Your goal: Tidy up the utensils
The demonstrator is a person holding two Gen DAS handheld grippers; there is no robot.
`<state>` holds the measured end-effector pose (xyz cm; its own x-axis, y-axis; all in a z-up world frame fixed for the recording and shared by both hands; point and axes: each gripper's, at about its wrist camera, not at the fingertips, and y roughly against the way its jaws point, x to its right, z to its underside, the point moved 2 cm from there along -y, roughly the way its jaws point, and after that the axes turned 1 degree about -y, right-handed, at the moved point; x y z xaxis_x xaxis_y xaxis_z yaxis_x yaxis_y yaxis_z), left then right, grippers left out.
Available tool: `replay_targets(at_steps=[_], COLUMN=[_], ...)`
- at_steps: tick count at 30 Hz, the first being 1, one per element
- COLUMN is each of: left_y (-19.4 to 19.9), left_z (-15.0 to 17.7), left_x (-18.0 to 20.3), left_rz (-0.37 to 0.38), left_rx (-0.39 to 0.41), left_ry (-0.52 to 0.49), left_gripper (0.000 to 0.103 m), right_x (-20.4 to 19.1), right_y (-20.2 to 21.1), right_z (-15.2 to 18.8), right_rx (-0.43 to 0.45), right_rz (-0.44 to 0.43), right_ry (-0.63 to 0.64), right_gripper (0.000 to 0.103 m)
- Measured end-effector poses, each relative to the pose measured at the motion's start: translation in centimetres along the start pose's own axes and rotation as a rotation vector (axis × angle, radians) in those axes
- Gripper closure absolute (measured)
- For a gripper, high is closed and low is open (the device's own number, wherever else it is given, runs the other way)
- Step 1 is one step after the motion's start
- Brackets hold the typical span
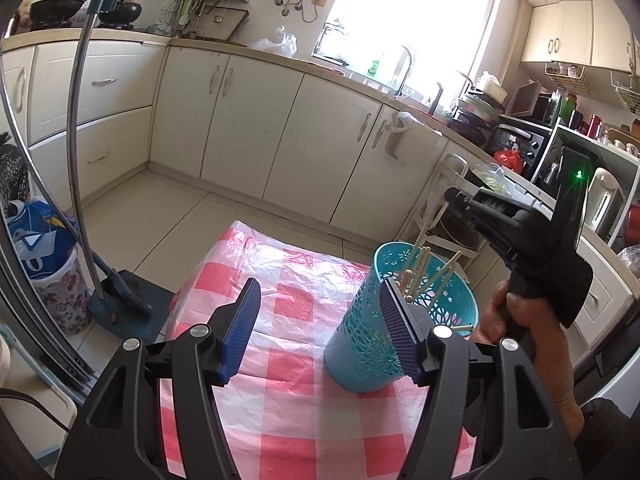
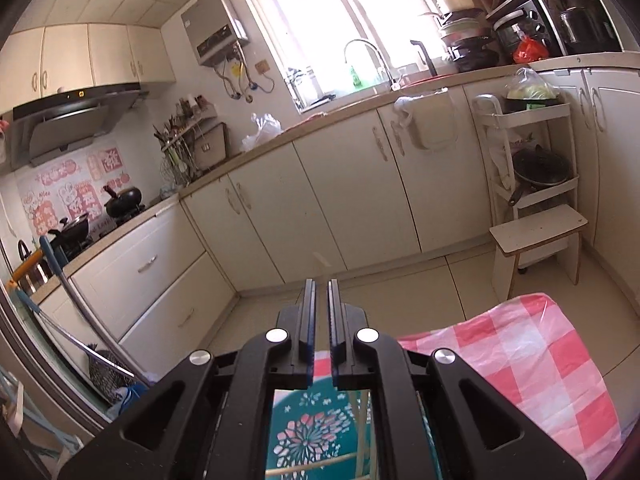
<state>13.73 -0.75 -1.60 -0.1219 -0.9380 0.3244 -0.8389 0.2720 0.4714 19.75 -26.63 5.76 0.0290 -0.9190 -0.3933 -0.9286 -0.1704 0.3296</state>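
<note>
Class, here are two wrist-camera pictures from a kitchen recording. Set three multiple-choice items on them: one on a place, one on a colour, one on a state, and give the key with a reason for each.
1. Where does the utensil holder stand?
A. On the checked tablecloth
B. On the kitchen counter
C. On the floor tiles

2. What colour is the holder?
A. Red
B. Teal
C. White

3. How do the jaws of the right gripper stand?
A. Wide apart
B. Clamped on a spoon
C. Shut, with nothing between them

Key:
1 A: its base sits on the pink and white checked tablecloth, just beside the left gripper.
2 B: its cut-out wall is teal, with pale chopsticks standing inside.
3 C: in the right wrist view the two pads stand almost together with only floor showing through the slit.
</note>
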Motion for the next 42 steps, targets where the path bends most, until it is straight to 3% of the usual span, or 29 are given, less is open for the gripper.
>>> replay_targets(at_steps=[4, 7, 10, 12, 15, 17, 22, 28, 31, 35, 42], left_y=[0.3, 1.2, 3.6, 6.1, 10.2, 12.5, 18.8, 26.8, 30.1, 33.4, 37.4], left_z=[0.3, 0.7, 1.3, 1.8, 2.6, 3.1, 4.6, 6.0, 6.6, 7.5, 8.2], left_x=[0.3, 0.8, 1.3, 1.8, 3.1, 3.9, 5.9, 9.1, 9.8, 10.7, 12.5], left_rz=[-0.004, -0.024, -0.05, -0.056, -0.075, -0.096, -0.099, -0.009, 0.005, -0.043, -0.094], left_rx=[-0.003, -0.022, -0.055, -0.061, -0.088, -0.124, -0.169, -0.182, -0.169, -0.133, -0.091], left_ry=[-0.032, -0.077, -0.089, -0.083, -0.109, -0.114, -0.099, -0.143, -0.167, -0.191, -0.254], left_gripper=[0.039, 0.029, 0.017, 0.009, 0.008, 0.008, 0.008, 0.008, 0.008, 0.008, 0.008], right_x=[-0.4, -1.0, -1.0, -0.6, -0.1, 0.0, -1.7, -3.9, -4.7, -6.3, -8.1], right_y=[1.5, 5.5, 11.4, 15.9, 21.6, 25.0, 32.5, 39.5, 43.9, 48.7, 51.5], right_z=[1.0, 1.7, 2.4, 3.0, 4.0, 4.6, 5.6, 5.5, 5.7, 6.5, 8.9], right_rx=[-0.039, -0.049, -0.045, -0.044, -0.061, -0.072, -0.101, -0.151, -0.116, -0.04, -0.059], right_rz=[-0.018, -0.05, -0.047, -0.008, 0.05, 0.071, 0.07, 0.069, 0.059, 0.062, 0.002], right_ry=[0.016, 0.042, 0.078, 0.081, 0.089, 0.078, 0.064, -0.008, -0.018, 0.005, 0.017], right_gripper=[0.09, 0.08, 0.057, 0.033, 0.016, 0.012, 0.007, 0.007, 0.007, 0.007, 0.007])
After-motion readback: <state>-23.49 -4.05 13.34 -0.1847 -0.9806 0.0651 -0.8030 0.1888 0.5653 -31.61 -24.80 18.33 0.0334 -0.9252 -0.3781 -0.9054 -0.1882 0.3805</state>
